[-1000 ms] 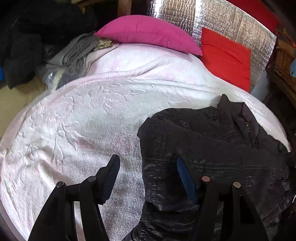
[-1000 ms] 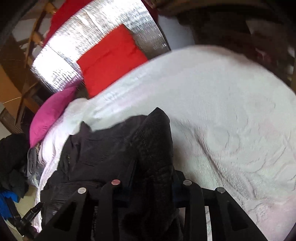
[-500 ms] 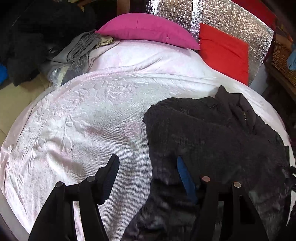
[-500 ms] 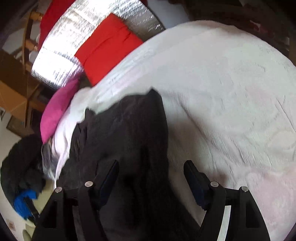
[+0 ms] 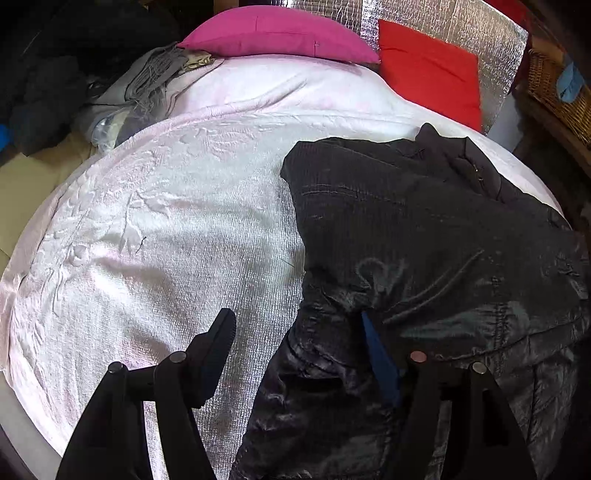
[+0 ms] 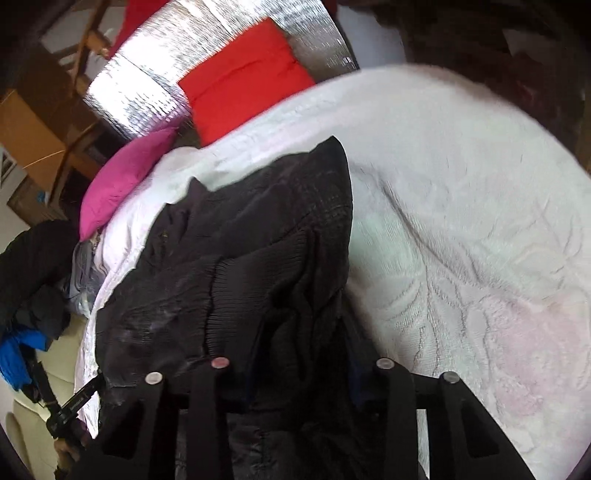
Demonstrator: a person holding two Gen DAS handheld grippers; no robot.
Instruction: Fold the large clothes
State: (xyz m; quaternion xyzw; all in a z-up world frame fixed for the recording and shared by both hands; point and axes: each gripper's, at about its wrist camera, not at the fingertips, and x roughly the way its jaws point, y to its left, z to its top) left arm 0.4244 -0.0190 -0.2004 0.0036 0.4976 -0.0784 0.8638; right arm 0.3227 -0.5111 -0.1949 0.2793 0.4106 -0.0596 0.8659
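Left gripper (image 5: 295, 354) gapes wide; right gripper (image 6: 291, 332) bites the slippery padded black jacket (image 5: 424, 236) (bulky, floppy): grab the six-o'clock hem.

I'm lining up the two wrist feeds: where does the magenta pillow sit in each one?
Left wrist view: the magenta pillow lies along the top centre, at the head of the bed.
Right wrist view: the same pillow is at the left, tilted, above the black jacket.
Shared landmark: the red cushion against the silver panel, right beside the pillow in both.
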